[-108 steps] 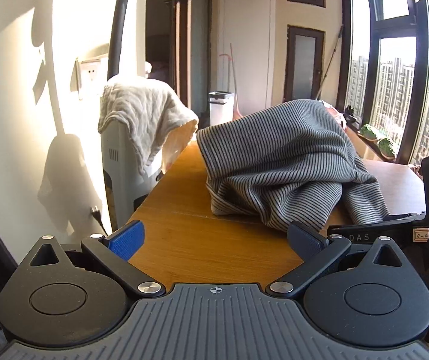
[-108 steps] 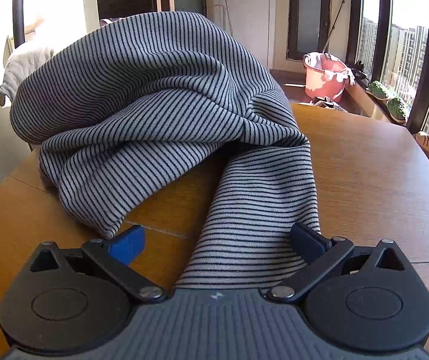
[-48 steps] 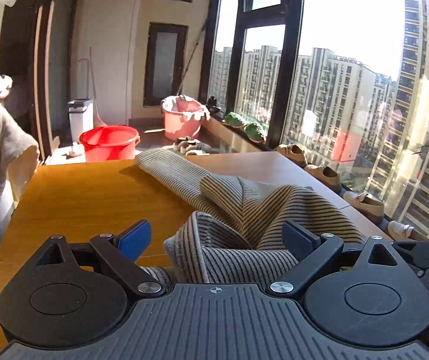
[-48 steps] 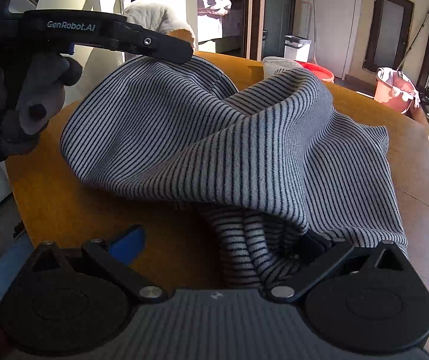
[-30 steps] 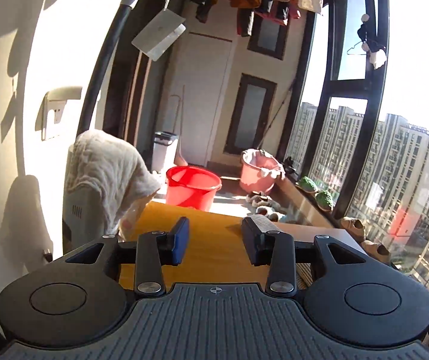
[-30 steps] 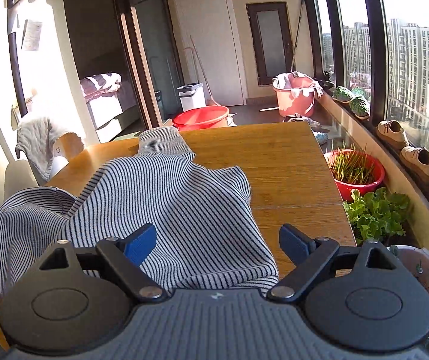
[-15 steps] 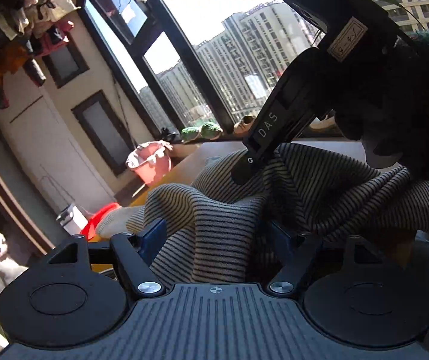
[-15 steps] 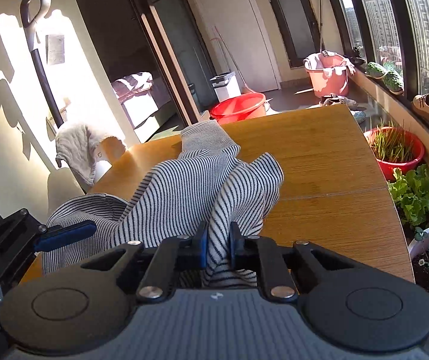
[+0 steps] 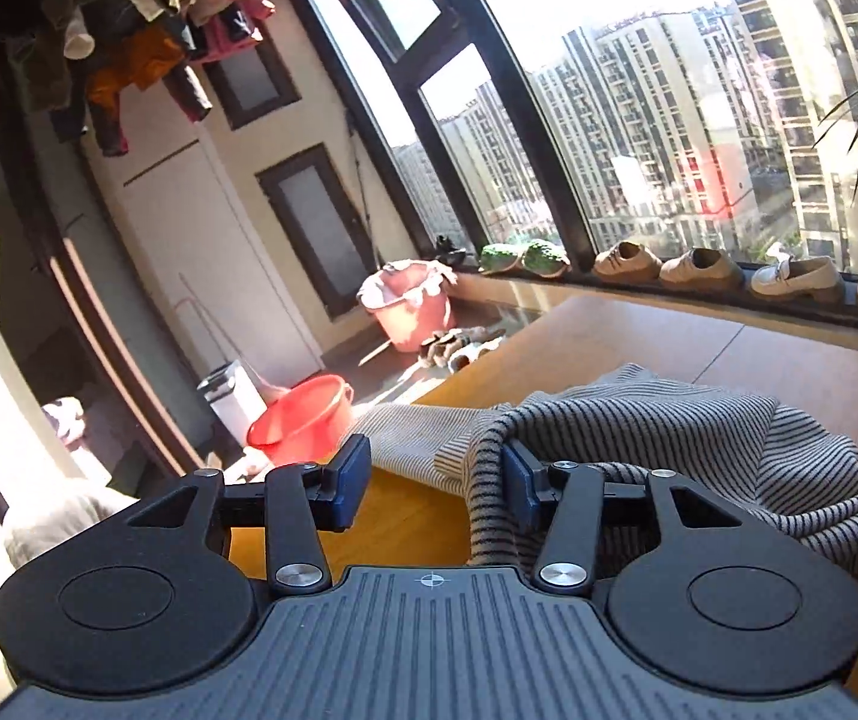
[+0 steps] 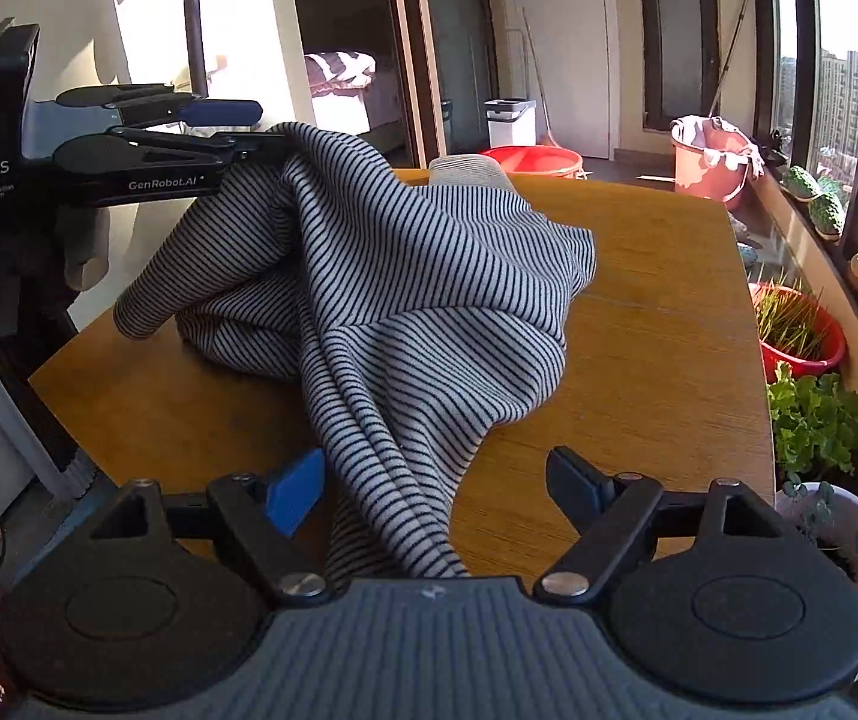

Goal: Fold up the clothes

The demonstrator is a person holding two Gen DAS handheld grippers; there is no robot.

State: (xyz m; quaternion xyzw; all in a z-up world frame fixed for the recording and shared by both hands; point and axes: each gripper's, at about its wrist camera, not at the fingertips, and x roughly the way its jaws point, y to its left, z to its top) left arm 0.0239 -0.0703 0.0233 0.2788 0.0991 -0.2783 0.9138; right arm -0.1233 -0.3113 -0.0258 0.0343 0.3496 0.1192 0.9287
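While the grey knit garment with thin black stripes (image 10: 405, 300) sat bunched up on the round-edged wooden table (image 10: 657, 324), mostly piled toward the table's left edge in the right wrist view, we had both tools right up against it. Our right gripper (image 10: 435, 486) was spread wide at the near edge of the table, with a twisted hanging tail of the striped fabric running down between its blue pads (image 10: 294, 495), so nothing was pinched there. Our left gripper (image 9: 435, 477) was parted too; in its own view a fold of the garment lay against the inner face of the right-hand pad, and the other pad hung over bare wood. From the right wrist view that same left gripper (image 10: 249, 132) came in from the left edge, and a peak of the cloth was draped up over its lower finger, lifted off the table. Past the far edge, on the floor, sat a red plastic basin (image 10: 531, 159) and a pink bucket (image 10: 708, 159), and a row of shoes (image 9: 699, 270) lined the window sill.
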